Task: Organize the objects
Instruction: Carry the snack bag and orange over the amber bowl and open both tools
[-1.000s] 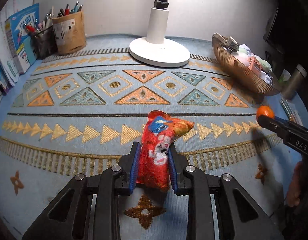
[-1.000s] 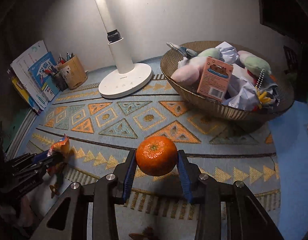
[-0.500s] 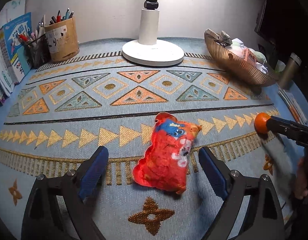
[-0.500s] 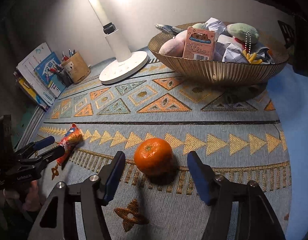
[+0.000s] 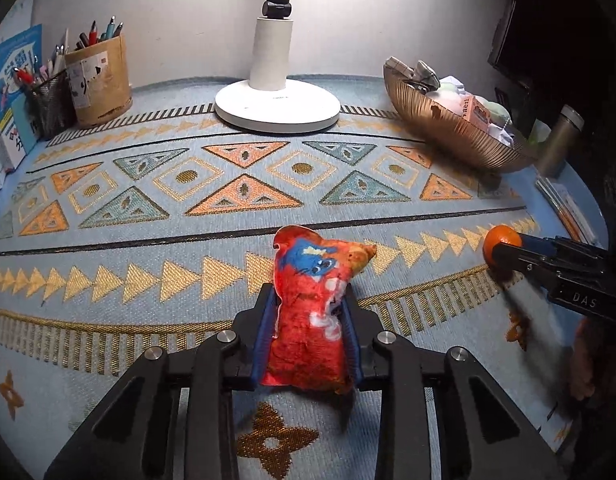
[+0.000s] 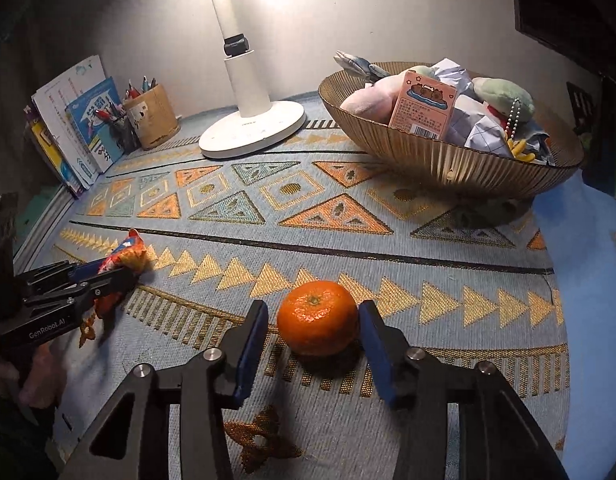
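Risk: the tangerine [image 6: 317,323] is round and smooth and may roll out if the closing right claw [image 6: 313,346] meets it off-centre; a gap shows on each side. Left claw [image 5: 308,340] is closing, pads pressing a crinkled red snack packet [image 5: 311,312]. Both things are low over the patterned mat [image 5: 228,184], well short of the bowl [image 6: 447,160].

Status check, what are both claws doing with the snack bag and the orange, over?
Left claw closing on snack bag, pads pressing. Right claw closing around orange, small gaps. Both items on mat; path to bowl clear.
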A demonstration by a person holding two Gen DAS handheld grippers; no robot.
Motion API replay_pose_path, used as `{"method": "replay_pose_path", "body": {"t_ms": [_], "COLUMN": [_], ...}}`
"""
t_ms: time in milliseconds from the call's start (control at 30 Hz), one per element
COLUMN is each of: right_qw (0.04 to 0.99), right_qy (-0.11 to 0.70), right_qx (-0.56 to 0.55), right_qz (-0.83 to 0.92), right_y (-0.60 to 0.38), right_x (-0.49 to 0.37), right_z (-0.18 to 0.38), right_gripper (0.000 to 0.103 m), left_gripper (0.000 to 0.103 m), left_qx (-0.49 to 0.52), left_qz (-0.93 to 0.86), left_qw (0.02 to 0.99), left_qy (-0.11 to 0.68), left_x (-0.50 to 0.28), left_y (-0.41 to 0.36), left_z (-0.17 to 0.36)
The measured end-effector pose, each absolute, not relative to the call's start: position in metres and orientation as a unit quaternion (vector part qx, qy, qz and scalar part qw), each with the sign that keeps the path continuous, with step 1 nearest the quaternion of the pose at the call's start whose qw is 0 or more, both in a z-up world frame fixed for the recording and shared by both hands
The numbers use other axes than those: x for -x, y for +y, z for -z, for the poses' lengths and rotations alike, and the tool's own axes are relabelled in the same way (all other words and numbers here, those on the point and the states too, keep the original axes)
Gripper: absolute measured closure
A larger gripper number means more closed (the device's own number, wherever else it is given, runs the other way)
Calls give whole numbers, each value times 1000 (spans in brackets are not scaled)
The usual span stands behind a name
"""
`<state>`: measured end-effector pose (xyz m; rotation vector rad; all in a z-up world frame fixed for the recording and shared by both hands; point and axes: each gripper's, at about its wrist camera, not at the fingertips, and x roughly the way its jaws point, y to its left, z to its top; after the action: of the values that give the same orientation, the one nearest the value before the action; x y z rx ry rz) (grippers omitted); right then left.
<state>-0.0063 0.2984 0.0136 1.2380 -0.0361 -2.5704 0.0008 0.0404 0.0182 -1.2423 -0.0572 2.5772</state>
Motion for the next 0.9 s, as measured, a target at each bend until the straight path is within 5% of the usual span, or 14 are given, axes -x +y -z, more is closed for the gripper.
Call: {"method": "replay_pose_path", "body": {"t_ms": [300, 633, 900], "right_qw": [159, 82, 68], "right_qy": [-35, -74, -149], "right_qx": [-394, -269, -286], "right_qz": [905, 957, 944], "right_y": [312, 392, 434], "right_x": [-10, 13, 91], "right_z": [-37, -161, -164], "right_gripper": [63, 63, 63], "left_gripper": [78, 78, 78], "left_qx": [384, 308, 324], "left_qz": [-904, -915, -907], "left_qw": [187, 259, 266], "left_qy": [-17, -17, -32], "left_x": [0, 78, 172], "left_y": [79, 168, 212], "left_z": [-65, -154, -143]}}
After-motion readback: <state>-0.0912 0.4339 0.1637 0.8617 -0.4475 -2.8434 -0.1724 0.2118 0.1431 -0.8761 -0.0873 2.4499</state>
